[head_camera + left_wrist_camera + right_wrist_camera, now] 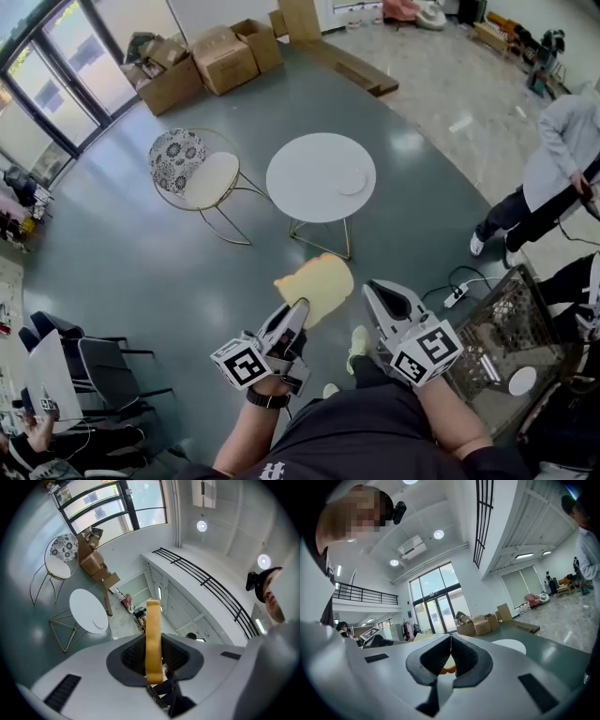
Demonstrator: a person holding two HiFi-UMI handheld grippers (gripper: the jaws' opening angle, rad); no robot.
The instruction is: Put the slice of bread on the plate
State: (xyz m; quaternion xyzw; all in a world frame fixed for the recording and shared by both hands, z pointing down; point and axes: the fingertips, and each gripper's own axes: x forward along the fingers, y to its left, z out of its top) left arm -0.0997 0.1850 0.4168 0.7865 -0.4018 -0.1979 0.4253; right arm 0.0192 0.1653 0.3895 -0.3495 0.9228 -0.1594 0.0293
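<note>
A pale yellow slice of bread (315, 288) sticks out flat from my left gripper (298, 306), which is shut on its near edge. In the left gripper view the bread (153, 634) stands edge-on between the two pads of the left gripper (153, 660). Ahead stands a round white table (305, 183) with a small white plate (352, 180) on its right side; the same table (84, 607) and plate (99, 621) also show in the left gripper view. My right gripper (373, 287) is level beside the left one, shut with nothing in it (451, 641).
A gold-legged chair (195, 171) with a patterned back stands left of the table. Cardboard boxes (211, 58) and wooden planks (361, 70) lie at the back. A person (553, 178) stands at the right. A wire basket chair (506, 328) and a power strip (457, 295) are near my right side.
</note>
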